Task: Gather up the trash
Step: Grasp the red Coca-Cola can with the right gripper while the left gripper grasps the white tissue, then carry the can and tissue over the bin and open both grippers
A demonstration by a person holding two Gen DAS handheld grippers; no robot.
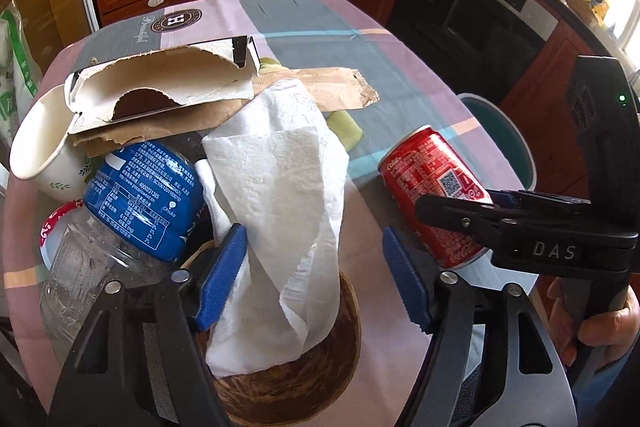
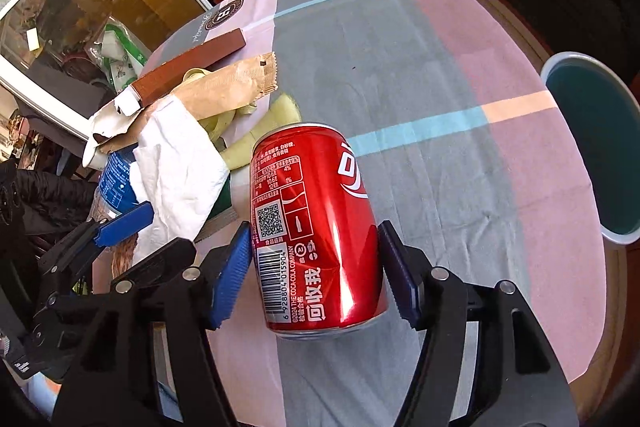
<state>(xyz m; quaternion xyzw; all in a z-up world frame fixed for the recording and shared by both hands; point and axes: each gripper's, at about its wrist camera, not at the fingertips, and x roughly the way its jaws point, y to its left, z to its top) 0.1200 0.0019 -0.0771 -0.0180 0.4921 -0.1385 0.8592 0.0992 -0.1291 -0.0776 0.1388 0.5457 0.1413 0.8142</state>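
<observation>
Right tongs (image 2: 314, 269) clamped on red can (image 2: 316, 227); left tongs (image 1: 316, 279) loose around paper towel (image 1: 280, 203).

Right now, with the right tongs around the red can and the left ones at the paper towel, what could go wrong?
1. The red can lies on its side between the right tongs; its smooth round wall might slip or roll toward the bin.
2. The paper towel is draped loosely; the left tongs could pinch only a fold.
3. Pulling it may disturb the plastic bottle and torn cardboard piled against it.
</observation>
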